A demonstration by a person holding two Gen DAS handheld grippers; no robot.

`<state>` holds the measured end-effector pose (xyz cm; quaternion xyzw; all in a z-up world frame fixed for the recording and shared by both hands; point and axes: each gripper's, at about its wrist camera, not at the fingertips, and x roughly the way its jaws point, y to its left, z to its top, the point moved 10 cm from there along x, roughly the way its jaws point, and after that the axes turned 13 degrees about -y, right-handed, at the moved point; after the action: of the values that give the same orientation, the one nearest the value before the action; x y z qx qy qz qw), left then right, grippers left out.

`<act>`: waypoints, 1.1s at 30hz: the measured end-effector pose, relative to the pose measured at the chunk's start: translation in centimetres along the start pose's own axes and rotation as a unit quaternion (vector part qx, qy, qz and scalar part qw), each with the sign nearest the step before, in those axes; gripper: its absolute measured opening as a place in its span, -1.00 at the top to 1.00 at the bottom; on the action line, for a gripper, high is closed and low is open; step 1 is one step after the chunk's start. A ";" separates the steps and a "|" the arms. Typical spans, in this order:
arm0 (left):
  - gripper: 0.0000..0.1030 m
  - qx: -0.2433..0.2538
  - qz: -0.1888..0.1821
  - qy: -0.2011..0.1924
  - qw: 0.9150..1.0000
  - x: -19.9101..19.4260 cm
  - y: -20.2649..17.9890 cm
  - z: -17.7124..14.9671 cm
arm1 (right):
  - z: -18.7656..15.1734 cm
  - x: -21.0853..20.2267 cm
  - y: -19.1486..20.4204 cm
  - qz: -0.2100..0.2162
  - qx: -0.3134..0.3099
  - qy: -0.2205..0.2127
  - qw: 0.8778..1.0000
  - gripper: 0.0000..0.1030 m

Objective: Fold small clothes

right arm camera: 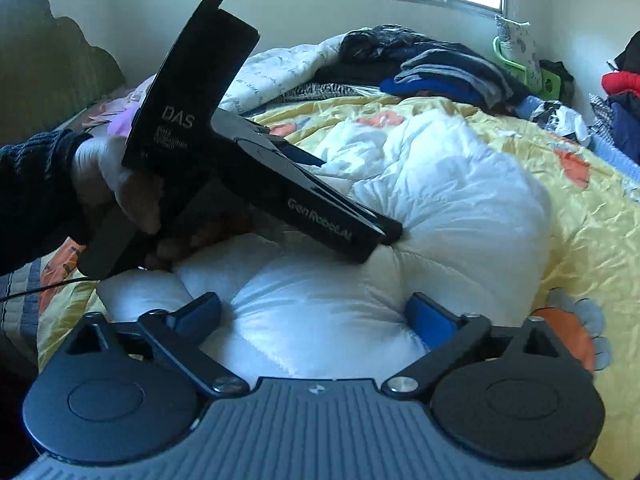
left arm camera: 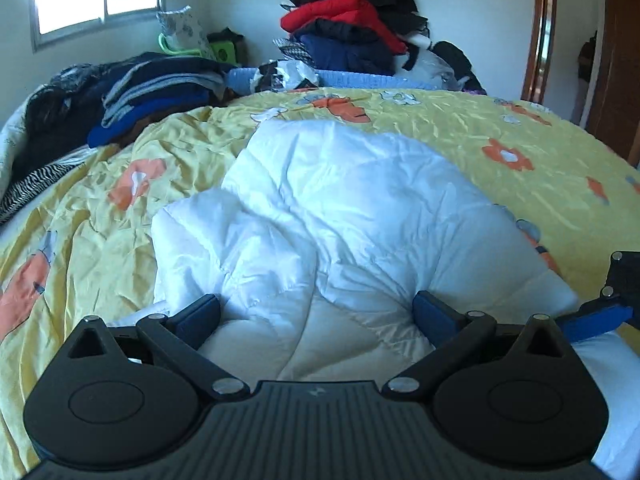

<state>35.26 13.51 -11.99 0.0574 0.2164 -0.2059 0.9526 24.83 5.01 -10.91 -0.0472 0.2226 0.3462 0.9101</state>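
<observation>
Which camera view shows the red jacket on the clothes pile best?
The left wrist view: the red jacket sits near the top of the pile against the far wall, folds plainly visible. In the right wrist view only a small red patch shows at the right edge.

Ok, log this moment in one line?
step: folding | garment: white jacket bunched on bed | left gripper: open, over jacket | right gripper: open, over jacket

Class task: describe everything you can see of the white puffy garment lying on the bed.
The white puffy garment is quilted, with stitched panels and a smooth, slightly shiny fabric. It lies crumpled and bunched on the yellow flowered bedspread, partly folded over itself. The left tool and the right tool both stand open, with the padding bulging between their blue fingers. No sleeves or collar can be clearly made out.
</observation>
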 end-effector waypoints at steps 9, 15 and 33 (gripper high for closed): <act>-1.00 -0.157 -0.005 -0.109 0.981 -9.7 5.8 5.0 | 2.5 -6.5 -13.7 0.054 0.383 -0.071 0.919 -0.93; -1.00 -0.379 0.049 0.029 0.924 -6.9 11.6 -4.3 | -3.4 -2.1 -17.2 0.076 0.532 -0.007 0.843 -0.75; -1.00 -0.387 -0.087 0.086 0.914 -2.8 9.4 -5.2 | -3.3 2.3 -12.3 0.103 0.489 0.028 0.865 -1.00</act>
<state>34.86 24.09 -15.22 -0.3169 0.3646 -0.1821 0.8564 33.16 -3.69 -15.72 0.4178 0.3927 0.2833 0.7687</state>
